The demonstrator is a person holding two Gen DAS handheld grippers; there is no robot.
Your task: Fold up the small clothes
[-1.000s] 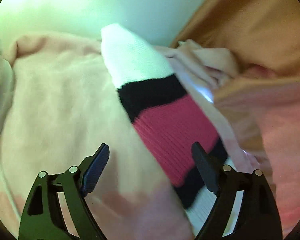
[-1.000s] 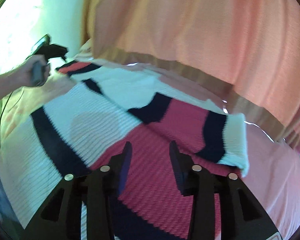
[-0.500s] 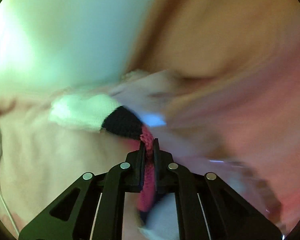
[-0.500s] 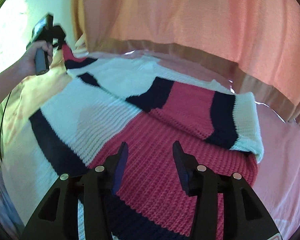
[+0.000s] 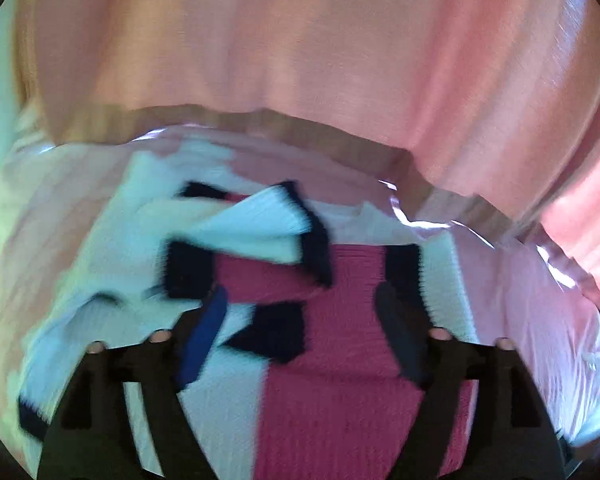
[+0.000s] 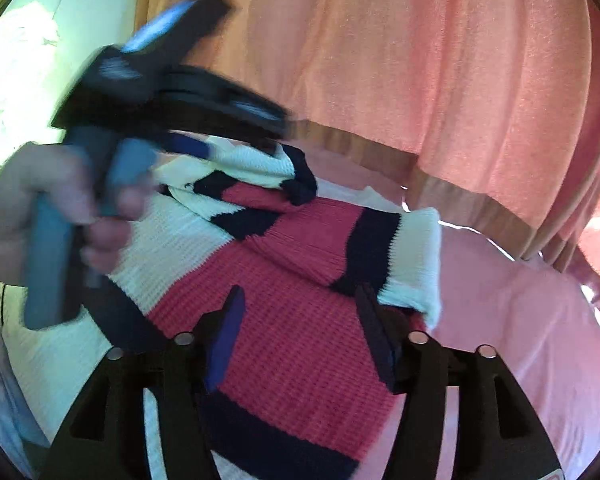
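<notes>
A knitted sweater with pink, white and black stripes lies on a pink bedsheet. One sleeve is folded across its body. The other sleeve lies loosely dropped across the upper part. My left gripper is open and empty just above the sweater; the view is blurred. It also shows in the right wrist view, held in a hand at the left, above the dropped sleeve. My right gripper is open and empty over the pink middle of the sweater.
A pink-orange curtain hangs behind the bed. A pale wall with a socket is at the far left. Bare bedsheet lies right of the sweater.
My left gripper shut on the sleeve, carried it across the sweater and has opened, leaving it on top. My right gripper has opened wider and stayed over the sweater.
</notes>
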